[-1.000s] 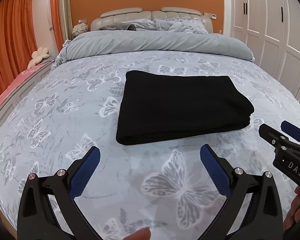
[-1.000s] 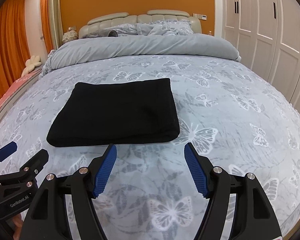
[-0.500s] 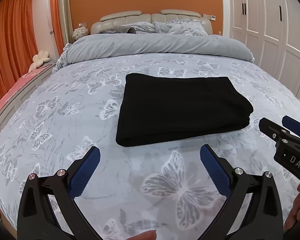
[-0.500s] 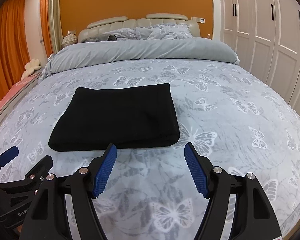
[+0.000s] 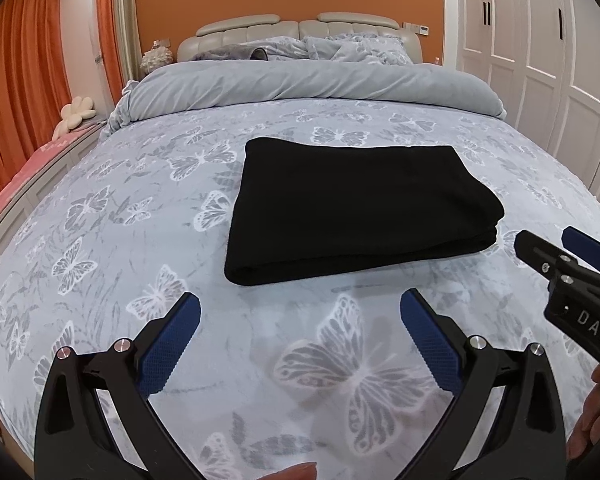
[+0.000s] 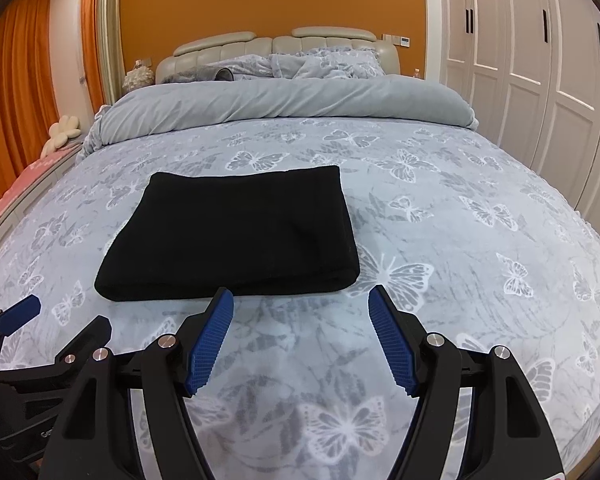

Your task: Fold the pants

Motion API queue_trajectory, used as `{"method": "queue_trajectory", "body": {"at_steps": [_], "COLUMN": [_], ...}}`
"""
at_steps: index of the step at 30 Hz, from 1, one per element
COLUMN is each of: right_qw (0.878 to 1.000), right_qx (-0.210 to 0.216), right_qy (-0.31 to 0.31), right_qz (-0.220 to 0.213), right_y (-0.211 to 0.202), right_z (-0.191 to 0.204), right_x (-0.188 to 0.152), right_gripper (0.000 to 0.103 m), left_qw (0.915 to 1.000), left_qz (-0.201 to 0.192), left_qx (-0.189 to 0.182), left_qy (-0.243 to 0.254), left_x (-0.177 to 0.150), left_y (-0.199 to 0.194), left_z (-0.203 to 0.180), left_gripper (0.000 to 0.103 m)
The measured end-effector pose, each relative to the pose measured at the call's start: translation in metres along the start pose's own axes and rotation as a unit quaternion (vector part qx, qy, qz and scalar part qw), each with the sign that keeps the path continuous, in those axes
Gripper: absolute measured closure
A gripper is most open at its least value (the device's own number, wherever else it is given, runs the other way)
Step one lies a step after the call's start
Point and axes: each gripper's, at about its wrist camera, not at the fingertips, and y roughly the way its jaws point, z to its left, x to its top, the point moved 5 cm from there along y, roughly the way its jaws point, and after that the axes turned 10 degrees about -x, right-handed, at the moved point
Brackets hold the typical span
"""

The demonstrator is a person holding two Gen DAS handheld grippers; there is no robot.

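Note:
The black pants [image 5: 356,208] lie folded into a thick, flat rectangle in the middle of the butterfly-print bedspread [image 5: 100,240]. In the left wrist view my left gripper [image 5: 300,300] hovers open just short of the near edge, blue pads wide apart and nothing between them. The right gripper [image 5: 546,240] pokes in from the right, level with the pants' right corner. In the right wrist view the pants [image 6: 236,236] sit ahead and to the left. My right gripper [image 6: 300,294] is open and empty at their near right corner. The left gripper [image 6: 66,314] shows at lower left.
A rolled grey duvet [image 5: 312,84] and pillows [image 5: 352,46] lie at the head of the bed by the padded headboard. White wardrobe doors [image 5: 540,60] line the right side. Orange curtains [image 5: 16,100] and a pink ledge with a flower cushion [image 5: 76,114] are on the left.

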Motion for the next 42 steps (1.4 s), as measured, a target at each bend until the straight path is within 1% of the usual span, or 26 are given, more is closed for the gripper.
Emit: {"method": "queue_trajectory", "body": {"at_steps": [7,18,29,42], "right_qw": [1.000,1.000,1.000,1.000], "right_qx": [-0.004,-0.005,-0.007,-0.009], "right_qy": [-0.018,-0.019,-0.017,-0.018], "right_qz": [-0.016,-0.017,-0.017,-0.017], "right_y": [-0.0043,-0.0044,-0.0048,-0.0056], "right_z": [0.0056,0.0076,0.0067,0.0065], "right_x": [-0.0011,-0.0001,0.0000,-0.0004], "right_gripper": [0.035,0.035,0.035,0.035], "left_qw": [1.0000,1.0000,1.0000,1.0000], "left_qz": [-0.001,-0.003,-0.007,-0.006], "left_qx": [0.001,0.004,0.005,0.005], "left_qy": [-0.003,-0.005,0.004,0.004], "left_x": [-0.0005,0.0022,0.0066,0.0054], "left_y": [0.0001,-0.0011,-0.0024,-0.0029], "left_z": [0.0019,0.0040,-0.0004,-0.0020], "left_gripper": [0.005,0.005,0.005,0.005]}}
